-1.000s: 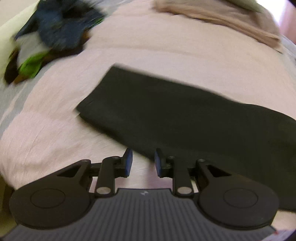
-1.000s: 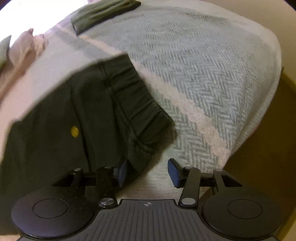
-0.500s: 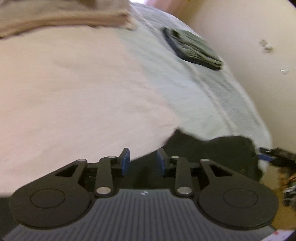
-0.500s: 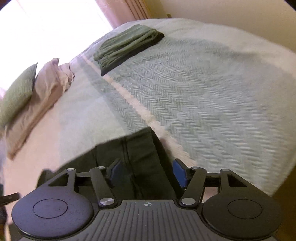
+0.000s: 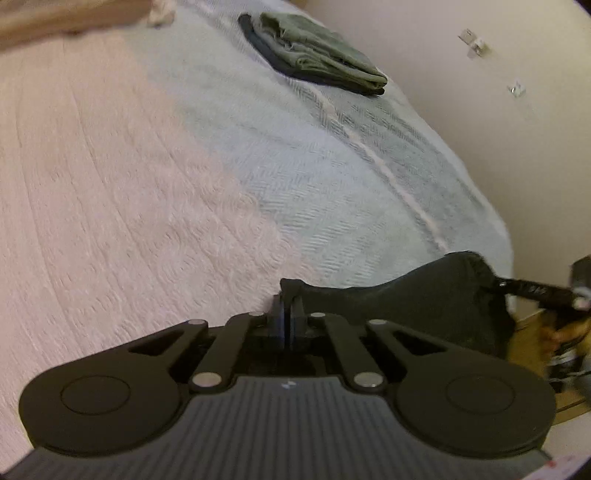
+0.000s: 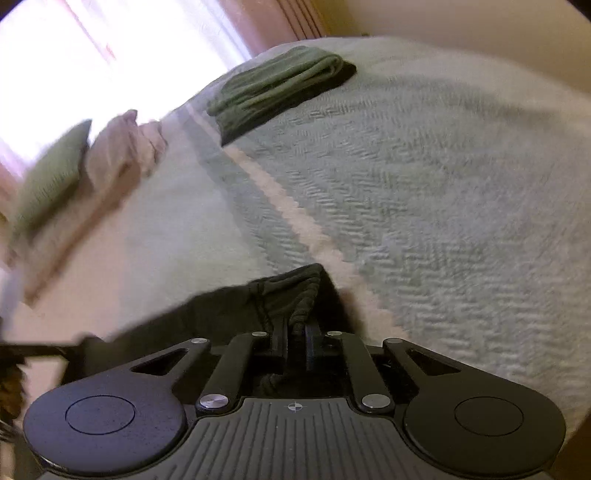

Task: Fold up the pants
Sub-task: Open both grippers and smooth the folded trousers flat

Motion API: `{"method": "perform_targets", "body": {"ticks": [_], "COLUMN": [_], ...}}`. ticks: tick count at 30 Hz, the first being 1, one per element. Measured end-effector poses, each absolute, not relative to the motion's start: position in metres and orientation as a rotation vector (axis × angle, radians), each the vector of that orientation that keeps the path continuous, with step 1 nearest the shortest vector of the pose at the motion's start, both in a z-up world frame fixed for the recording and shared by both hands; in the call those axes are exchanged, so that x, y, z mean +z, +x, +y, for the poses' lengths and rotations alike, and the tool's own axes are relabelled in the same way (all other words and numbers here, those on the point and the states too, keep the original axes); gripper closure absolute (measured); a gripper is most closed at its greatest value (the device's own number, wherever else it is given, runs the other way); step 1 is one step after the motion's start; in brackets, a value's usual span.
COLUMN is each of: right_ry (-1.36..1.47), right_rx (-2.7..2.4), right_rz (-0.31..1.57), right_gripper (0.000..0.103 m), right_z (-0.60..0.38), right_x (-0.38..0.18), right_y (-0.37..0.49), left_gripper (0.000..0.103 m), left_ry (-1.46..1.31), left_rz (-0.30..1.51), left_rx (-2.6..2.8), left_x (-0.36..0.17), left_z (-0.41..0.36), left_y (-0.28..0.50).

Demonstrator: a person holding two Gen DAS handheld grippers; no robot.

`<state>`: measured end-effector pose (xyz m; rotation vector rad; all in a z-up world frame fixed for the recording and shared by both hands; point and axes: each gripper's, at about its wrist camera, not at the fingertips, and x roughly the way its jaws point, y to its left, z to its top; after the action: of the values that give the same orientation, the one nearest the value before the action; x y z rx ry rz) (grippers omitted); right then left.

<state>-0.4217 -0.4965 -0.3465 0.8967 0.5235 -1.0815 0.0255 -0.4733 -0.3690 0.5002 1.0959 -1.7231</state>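
Left gripper: jaws drawn together on a corner of the black pants, the cloth pinched between the blue-edged pads. Right gripper: jaws narrow, clamped on the gathered, ribbed edge of the same pants, a bunch of dark fabric pressed between the fingers. Pants: black, stretched between the two grippers at the near edge of the bed, sagging a little in the span; in the left wrist view the far end of the cloth meets the right gripper, seen at the right border with part of a hand behind it; in the right wrist view the left gripper shows as a dark bar at the left border. Bedcover: pale, textured weave on the left part, passing into a light blue-green herringbone section with a pale stripe running away from the cameras. Folded stack of green and dark garments: lying flat on the herringbone section, well apart from the pants, also seen in the right wrist view. Pillows: one green and one pinkish, at the far end of the bed, blurred. Wall: plain cream, beside the bed. Window: bright, overexposed, with a pinkish curtain at its side.
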Motion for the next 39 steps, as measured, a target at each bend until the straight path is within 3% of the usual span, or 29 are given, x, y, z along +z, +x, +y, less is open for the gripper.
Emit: {"method": "perform_targets", "body": {"ticks": [5,7,9,13,16,19,22,28,32,35,39], "right_ry": [0.873,0.827,0.766,0.599,0.538,0.493,0.392,0.426,0.436,0.468,0.306], "right_rx": [-1.204,-1.226,-1.266,-1.469,-1.448,-1.236,-1.101,-1.117,-1.024,-0.892,-0.881], "right_rz": [0.653,0.711,0.763,0.806,0.733,0.788,0.993,0.983,0.875,0.931,1.021], "right_gripper": [0.090,0.082,0.073,0.067,0.058,0.056,0.056,0.056,0.055,0.055,0.055], "right_z": [-0.503,-0.505,-0.503,-0.486,-0.454,-0.416,-0.384,-0.377,-0.357,-0.338,-0.307], "right_x": [-0.372,-0.369,-0.359,-0.331,-0.317,-0.327,-0.365,-0.353,-0.337,-0.359,-0.384], "right_y": [-0.399,-0.388,-0.383,-0.375,-0.363,-0.336,-0.325,-0.337,-0.307,-0.276,-0.271], "left_gripper": [0.097,0.092,0.077,0.082,0.082,0.081,0.080,0.083,0.082,0.081,0.075], "left_ry": [0.642,0.641,0.579,0.545,0.556,0.555,0.649,0.579,0.567,0.597,0.608], "left_rz": [0.904,0.861,0.854,0.764,0.744,0.752,0.729,0.816,0.813,0.813,0.827], "left_rx": [-1.677,-1.662,-1.598,-1.425,-1.410,-1.404,-1.269,-1.055,-1.042,-0.998,-0.963], "left_x": [-0.388,-0.376,-0.360,-0.335,-0.327,-0.331,-0.347,-0.335,-0.339,-0.357,-0.355], "left_z": [-0.473,-0.467,-0.457,-0.420,-0.379,-0.337,-0.296,-0.221,-0.203,-0.205,-0.192], "left_y": [-0.005,-0.001,0.019,0.058,0.060,0.049,0.042,0.062,0.048,0.039,0.036]}}
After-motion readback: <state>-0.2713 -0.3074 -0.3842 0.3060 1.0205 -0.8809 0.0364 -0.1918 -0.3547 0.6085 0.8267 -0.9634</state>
